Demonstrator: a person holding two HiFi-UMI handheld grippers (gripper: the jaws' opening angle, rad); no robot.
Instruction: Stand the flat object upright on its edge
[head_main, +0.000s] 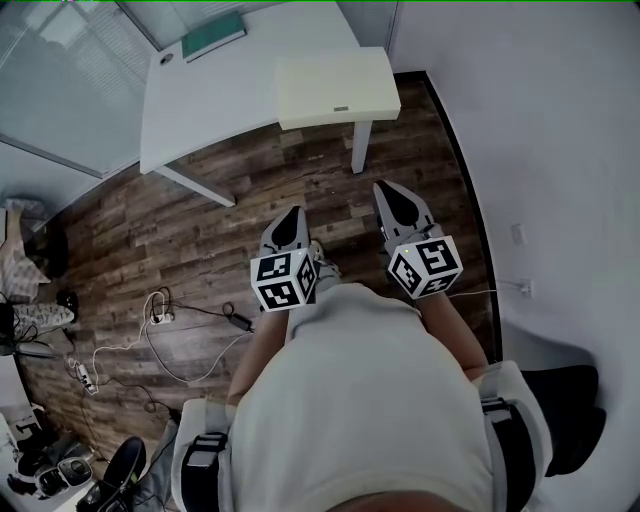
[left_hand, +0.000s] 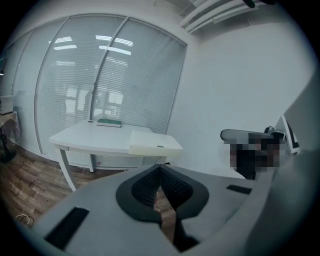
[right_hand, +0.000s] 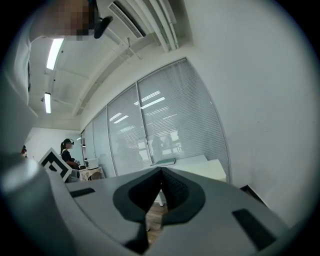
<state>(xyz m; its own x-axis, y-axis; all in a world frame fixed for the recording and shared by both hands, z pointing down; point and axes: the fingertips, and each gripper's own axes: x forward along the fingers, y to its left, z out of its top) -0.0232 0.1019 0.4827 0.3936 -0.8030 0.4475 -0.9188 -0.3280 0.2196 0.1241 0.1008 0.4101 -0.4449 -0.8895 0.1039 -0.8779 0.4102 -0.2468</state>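
1. Our white-shirted torso (head_main: 360, 400) is filling the bottom of the head view, and we're holding both grippers out over the wood floor (head_main: 200, 230).
2. We're keeping the left gripper (head_main: 292, 214) fingers clenched on nothing, and the same goes for the right gripper (head_main: 385, 192).
3. We're seeing the flat cream object (head_main: 335, 88) lying flat on the white tabletop (head_main: 220, 100), poking over its near edge, well apart from both grippers.

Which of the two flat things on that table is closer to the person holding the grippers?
The large cream box, at the white table's near corner. The smaller green book lies at the far edge.
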